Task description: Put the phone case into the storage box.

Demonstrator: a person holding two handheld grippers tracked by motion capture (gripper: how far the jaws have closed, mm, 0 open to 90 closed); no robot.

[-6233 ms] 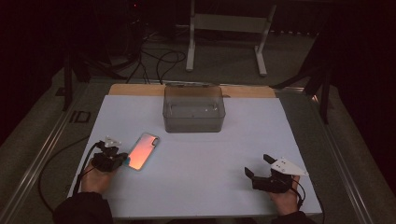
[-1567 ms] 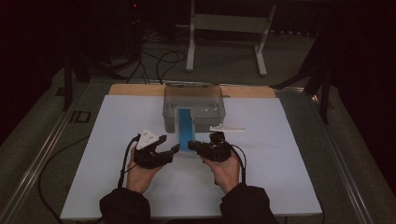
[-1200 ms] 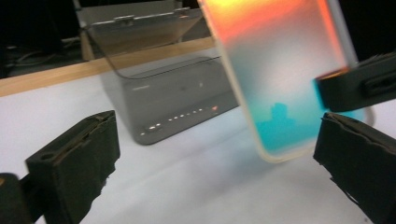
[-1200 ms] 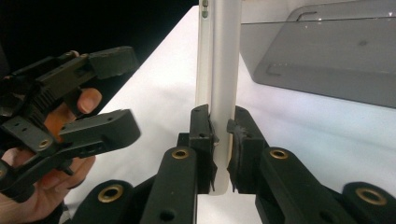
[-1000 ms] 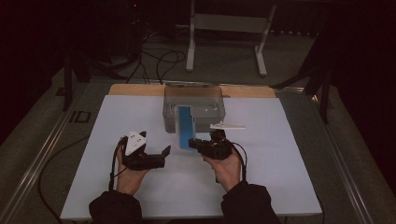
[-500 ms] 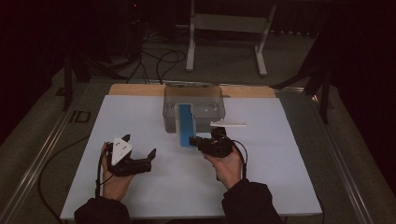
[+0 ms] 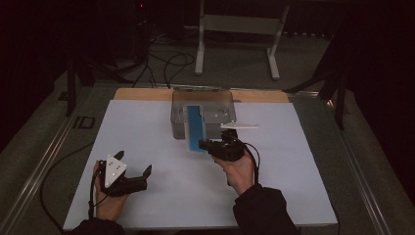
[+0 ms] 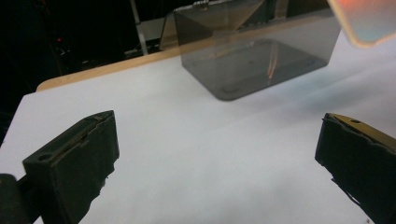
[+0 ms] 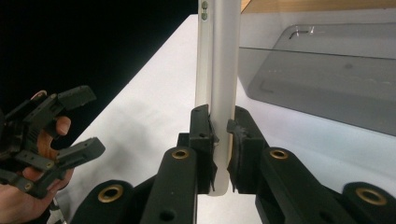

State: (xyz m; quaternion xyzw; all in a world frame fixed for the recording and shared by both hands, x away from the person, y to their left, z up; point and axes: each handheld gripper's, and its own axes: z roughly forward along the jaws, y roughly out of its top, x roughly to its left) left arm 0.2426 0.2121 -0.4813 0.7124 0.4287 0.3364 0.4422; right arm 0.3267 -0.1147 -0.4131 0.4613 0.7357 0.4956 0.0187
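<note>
Right gripper (image 9: 219, 135): jaws clamped on the bottom edge of a slim smartphone (image 9: 218, 70), pads pressing both faces; it holds the phone edge-on and upright.
Phone's place: in the high view the smartphone (image 7: 195, 128) shows its blue face, lower end in the right gripper (image 7: 208, 145), upper end over the near wall of the clear grey plastic box (image 7: 215, 105); not yet inside.
Left gripper (image 7: 131, 166): jaws wide apart, nothing between them; it hovers over the white table sheet (image 7: 161, 196) at the near left, well apart from the phone.
Just changed: a second ago the left gripper was just beside the phone; it has since drawn back to the near left corner; the right gripper has kept its grip.
Meaning: the handover looks finished; the right gripper alone carries the phone, and lowering it into the box seems the next step.
</note>
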